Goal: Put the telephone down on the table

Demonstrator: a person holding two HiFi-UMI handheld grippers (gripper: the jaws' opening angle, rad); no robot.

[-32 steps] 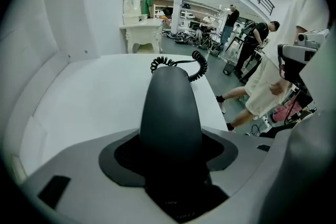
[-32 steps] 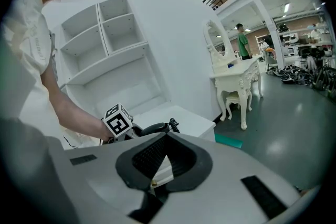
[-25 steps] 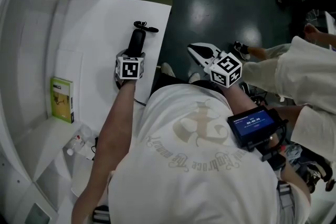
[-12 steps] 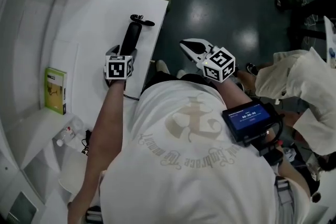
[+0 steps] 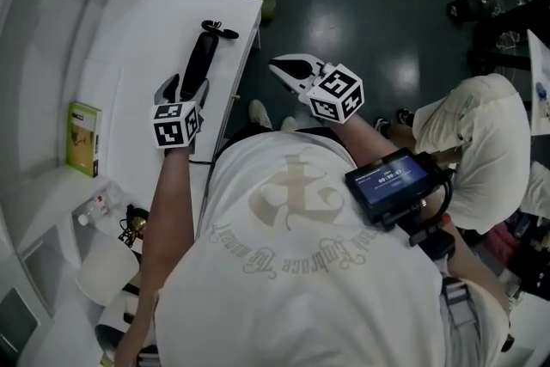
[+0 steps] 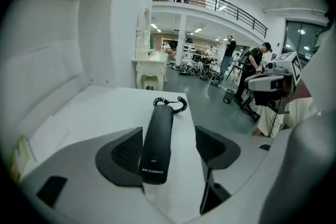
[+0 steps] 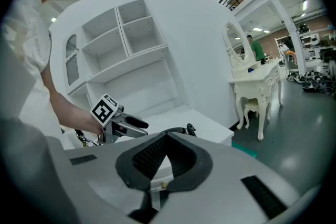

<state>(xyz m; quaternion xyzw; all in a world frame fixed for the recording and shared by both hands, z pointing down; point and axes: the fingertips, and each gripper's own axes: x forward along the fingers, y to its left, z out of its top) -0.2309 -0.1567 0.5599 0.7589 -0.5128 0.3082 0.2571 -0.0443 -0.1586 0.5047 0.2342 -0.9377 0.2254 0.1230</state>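
The black telephone handset [image 5: 198,63] lies flat on the white table [image 5: 129,39], its coiled cord [image 5: 219,30] at the far end. My left gripper [image 5: 185,90] is open and low over the table. The handset's near end [image 6: 156,141] lies between its jaws, against the left jaw, with a gap to the right one. The cord [image 6: 173,104] curls beyond it. My right gripper [image 5: 292,69] hangs off the table's right edge over the dark floor. It is shut with nothing in it, its pads meeting in the right gripper view [image 7: 167,152].
A green and yellow box [image 5: 83,137] stands at the table's left by the white shelves. A small bottle [image 5: 94,204] and a white bowl [image 5: 103,271] sit nearer me. Another person [image 5: 481,142] stands at the right. A white dressing table [image 6: 144,68] stands past the table's far end.
The left gripper has drawn back a little along the handset, which stays lying on the table. The right gripper has drifted slightly left beside the table's edge, still shut.
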